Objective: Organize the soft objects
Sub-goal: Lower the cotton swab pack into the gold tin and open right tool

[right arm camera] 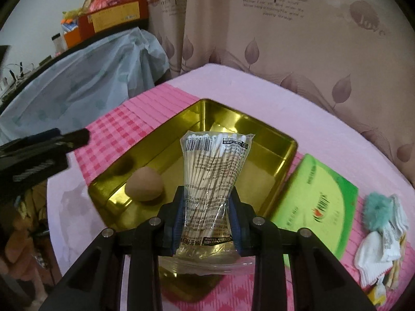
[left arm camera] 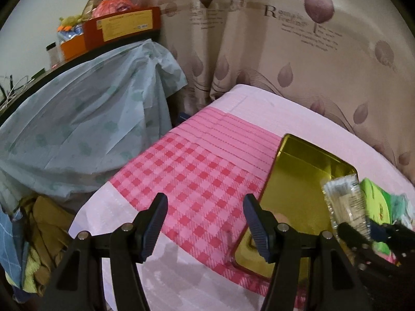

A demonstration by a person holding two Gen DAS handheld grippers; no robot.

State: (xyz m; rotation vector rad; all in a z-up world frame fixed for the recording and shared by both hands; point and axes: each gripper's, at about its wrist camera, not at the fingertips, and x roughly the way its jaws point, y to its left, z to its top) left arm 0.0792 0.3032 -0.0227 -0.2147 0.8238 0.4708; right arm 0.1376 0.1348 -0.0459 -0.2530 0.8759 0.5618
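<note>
Hovering over the gold tin [right arm camera: 259, 153], the right gripper [right arm camera: 206, 212] pinches the cotton swab pack [right arm camera: 212, 171], long axis pointing away; left gripper [left arm camera: 205, 223] spread, empty.

The rectangular gold tin [right arm camera: 262, 155] is glossy, mirror-like metal; the clear bag of wooden cotton swabs [right arm camera: 212, 171] is crinkled shiny plastic; the pink checked cloth [left arm camera: 186, 181] looks matt and woven; black ribbed fingers [left arm camera: 155, 223] look matt plastic

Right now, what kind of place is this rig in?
Probably a lived-in room at home, not a lab. Leaf-print curtain with "Romantic feeling" lettering behind a table under a pink checked cloth, plus a sheet-draped piece of furniture with boxes stacked on top.
</note>
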